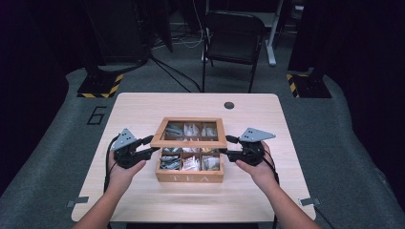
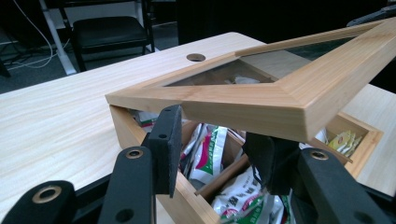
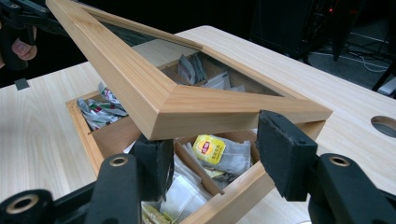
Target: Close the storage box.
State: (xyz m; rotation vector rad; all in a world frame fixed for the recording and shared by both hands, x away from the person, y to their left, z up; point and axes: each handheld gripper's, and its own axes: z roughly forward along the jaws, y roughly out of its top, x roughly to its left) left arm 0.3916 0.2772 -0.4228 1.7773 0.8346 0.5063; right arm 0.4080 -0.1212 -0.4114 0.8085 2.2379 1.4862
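Pale wood tea box [image 1: 189,177] w/ glass lid [image 1: 189,142], black claws, green/red/white sachets [image 2: 208,156], yellow-tagged teabag [image 3: 208,149].

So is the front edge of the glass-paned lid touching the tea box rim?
Apart. The left gripper view shows the lid raised at its front, an open gap with tea packets visible above the tea box rim.

Lid [image 1: 189,141] half raised over tea box [image 1: 189,177], blocking straight-down entry to rear compartments; front compartments reachable. Desk [image 1: 143,107] bare around box, passage free.
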